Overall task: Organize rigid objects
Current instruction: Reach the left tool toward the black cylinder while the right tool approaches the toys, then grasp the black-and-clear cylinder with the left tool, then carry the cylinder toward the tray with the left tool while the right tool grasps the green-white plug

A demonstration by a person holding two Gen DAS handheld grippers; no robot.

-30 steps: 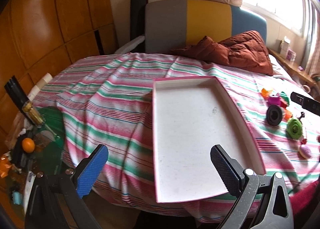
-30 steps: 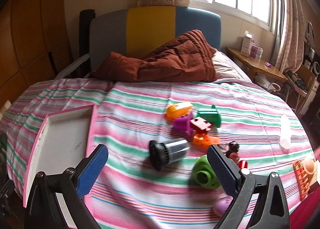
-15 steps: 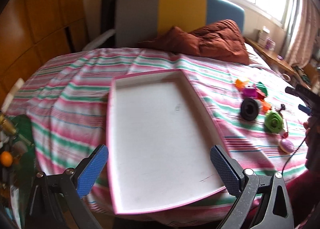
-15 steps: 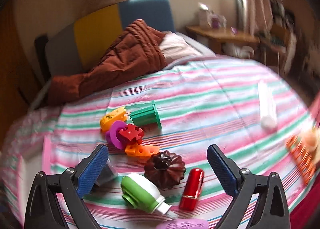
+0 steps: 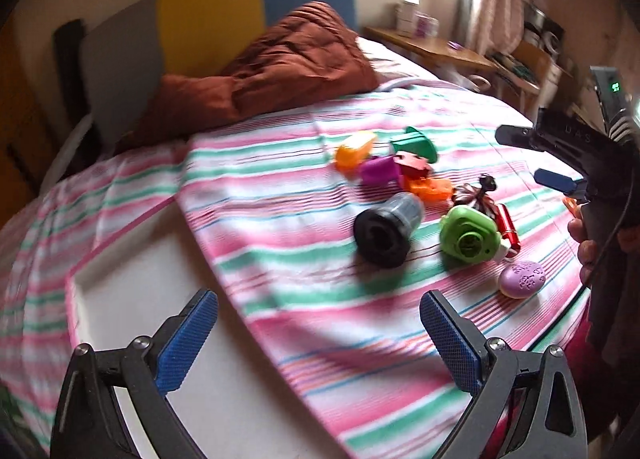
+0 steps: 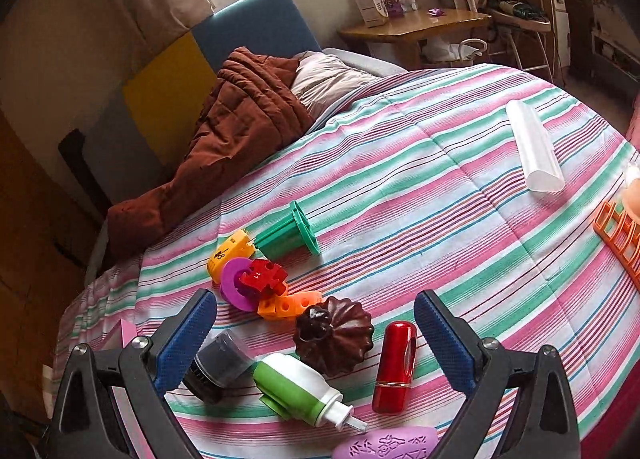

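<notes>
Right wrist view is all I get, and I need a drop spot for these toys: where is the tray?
Observer: The white tray lies on the striped bedspread, left of the black cap.
Operator: Anything in it?
Observer: The part that shows is bare; the rest runs out of frame.
Operator: Is the left gripper free?
Observer: Yes, the left gripper is open, its fingers empty, and it hovers over the tray's right edge.
</notes>
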